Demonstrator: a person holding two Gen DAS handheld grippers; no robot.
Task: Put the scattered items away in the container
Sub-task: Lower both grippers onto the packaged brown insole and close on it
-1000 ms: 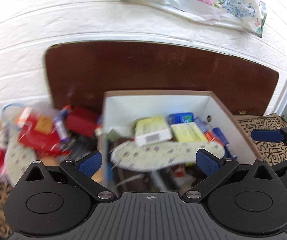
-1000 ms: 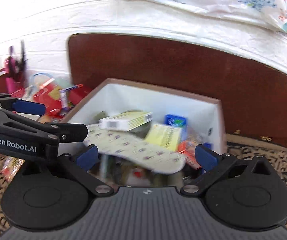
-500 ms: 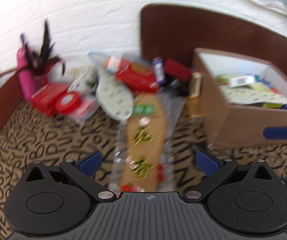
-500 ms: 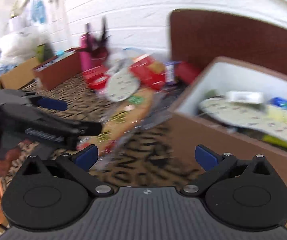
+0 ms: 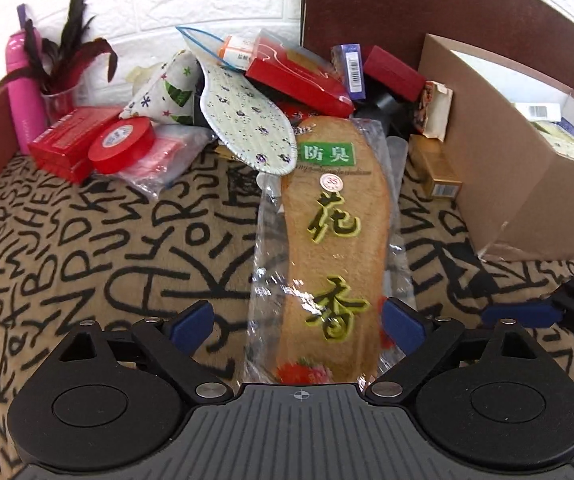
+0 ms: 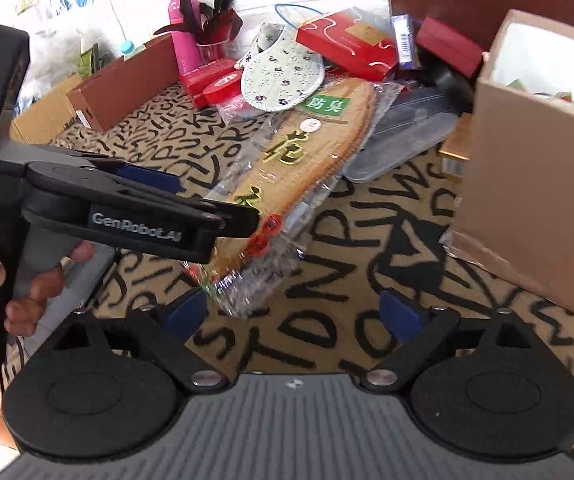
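My left gripper [image 5: 298, 322], jaws wide and closing, straddles the heel of the bagged tan insole [image 5: 337, 240], pads not pressing. The insole lies flat left of the cardboard box [image 5: 499, 184], toe toward the clutter. My right gripper [image 6: 293, 314] closing, nothing between.

Two insoles are lying outside the box: one tan insole in clear wrap [image 5: 337, 236] and one floral insole [image 5: 247, 120]. One roll of red tape [image 5: 121, 144], one pink bottle [image 5: 27, 80] and one cardboard box [image 5: 527, 184] are showing too.
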